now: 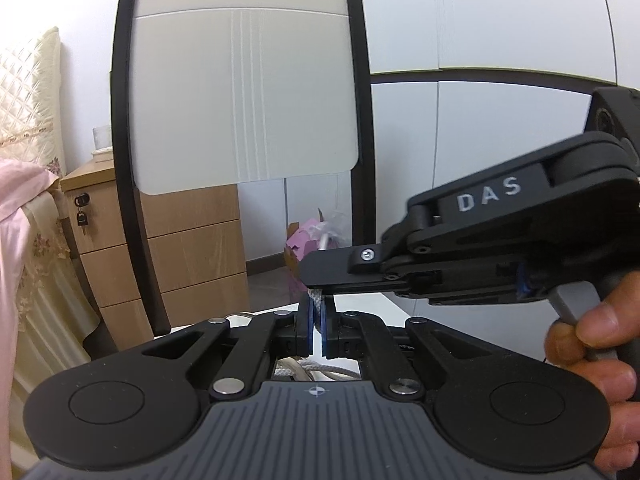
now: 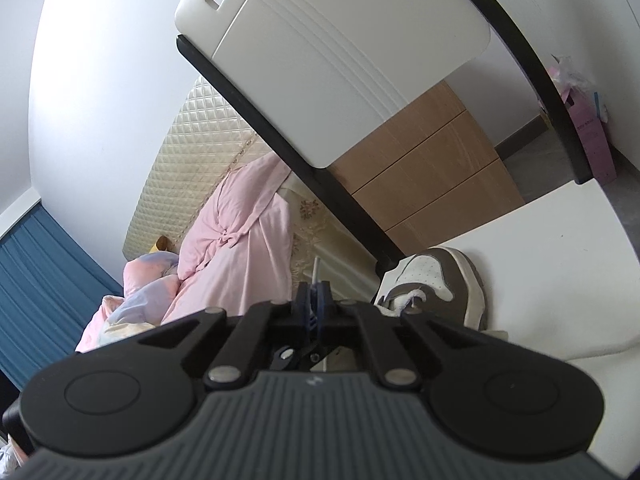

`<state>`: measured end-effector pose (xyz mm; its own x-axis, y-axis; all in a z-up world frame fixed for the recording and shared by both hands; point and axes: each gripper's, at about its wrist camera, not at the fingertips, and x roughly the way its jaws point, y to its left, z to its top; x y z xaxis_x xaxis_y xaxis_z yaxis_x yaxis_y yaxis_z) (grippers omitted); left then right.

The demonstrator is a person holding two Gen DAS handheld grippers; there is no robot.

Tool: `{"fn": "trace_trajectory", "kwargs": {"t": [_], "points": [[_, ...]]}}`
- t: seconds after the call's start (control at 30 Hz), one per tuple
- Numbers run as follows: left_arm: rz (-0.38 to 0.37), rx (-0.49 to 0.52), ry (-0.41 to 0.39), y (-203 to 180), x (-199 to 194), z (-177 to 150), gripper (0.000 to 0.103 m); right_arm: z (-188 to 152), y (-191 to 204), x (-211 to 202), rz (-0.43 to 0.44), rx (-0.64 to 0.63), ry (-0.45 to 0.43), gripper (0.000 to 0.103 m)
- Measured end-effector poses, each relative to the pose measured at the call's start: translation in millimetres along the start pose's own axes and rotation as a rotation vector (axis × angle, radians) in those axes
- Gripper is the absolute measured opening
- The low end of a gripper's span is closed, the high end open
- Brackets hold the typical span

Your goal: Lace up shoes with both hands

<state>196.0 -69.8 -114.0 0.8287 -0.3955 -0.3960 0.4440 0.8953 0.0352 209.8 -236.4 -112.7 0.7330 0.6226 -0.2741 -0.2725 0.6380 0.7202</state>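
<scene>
Lace [image 1: 316, 300] is pinched between the pads of my left gripper [image 1: 318, 312], whose jaws stand nearly closed with only the pale woven cord showing in the slit between them; more loose cord lies under the linkage, down near the camera. Just past that pinch, my right gripper [image 1: 316, 285] reaches in from the side with its flat black fingers pressed together, their tips on the same stretch of cord right above my left pads, so both tools seem to share one short length. My right hand [image 1: 596, 344] wraps the trigger handle at the edge of that view. From the right wrist camera, my right gripper [image 2: 315, 294] is likewise closed, a thin pale strand rising straight up out of its tips, and part of the other tool shows beneath its linkage. Further right, the shoe [image 2: 434, 284], a brown and white sneaker, rests on the white table [image 2: 560, 280] close to the chair's black frame [image 2: 304, 164], its toe pointing away and some white lace bunched at its throat. I judge the lacing to be midway at best: I cannot see which eyelets are filled, and no knot or bow is in sight, so threading, tightening and tying appear to remain.
</scene>
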Motion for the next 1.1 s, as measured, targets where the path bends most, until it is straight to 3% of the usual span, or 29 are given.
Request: {"fn": "trace_trajectory", "kwargs": {"t": [0.17, 0.27, 0.37, 0.53, 0.77, 0.93, 1.0, 1.1], "points": [[0.003, 0.01, -0.004, 1.6, -2.6, -1.0, 0.005, -0.7, 0.0, 4.5, 0.001, 0.0, 0.003, 0.003], [0.012, 0.03, -0.01, 3.8, -7.8, -3.4, 0.011, 1.9, 2.8, 3.7, 0.0, -0.012, -0.02, 0.003], [0.029, 0.06, 0.009, 7.2, -13.6, -9.2, 0.044, 9.1, 4.7, 3.5, -0.007, -0.029, -0.046, 0.003], [0.068, 0.093, 0.023, 21.8, -30.3, -19.6, 0.044, 29.2, 17.2, 15.4, -0.069, -0.195, -0.023, 0.003], [0.132, 0.078, 0.158, 48.6, -12.7, -35.6, 0.044, 21.3, 47.4, 71.4, -0.114, -0.562, 0.314, 0.003], [0.078, -0.027, 0.212, 64.6, 4.6, -43.6, 0.028, 4.7, 56.1, 102.8, -0.109, -0.736, 0.506, 0.003], [0.045, -0.136, 0.221, 76.3, 9.2, -45.2, 0.02, 1.4, 57.7, 110.5, -0.107, -0.777, 0.555, 0.003], [-0.042, -0.405, 0.233, 105.7, 13.2, -51.0, 0.014, 1.4, 58.2, 118.4, -0.104, -0.801, 0.61, 0.003]]}}
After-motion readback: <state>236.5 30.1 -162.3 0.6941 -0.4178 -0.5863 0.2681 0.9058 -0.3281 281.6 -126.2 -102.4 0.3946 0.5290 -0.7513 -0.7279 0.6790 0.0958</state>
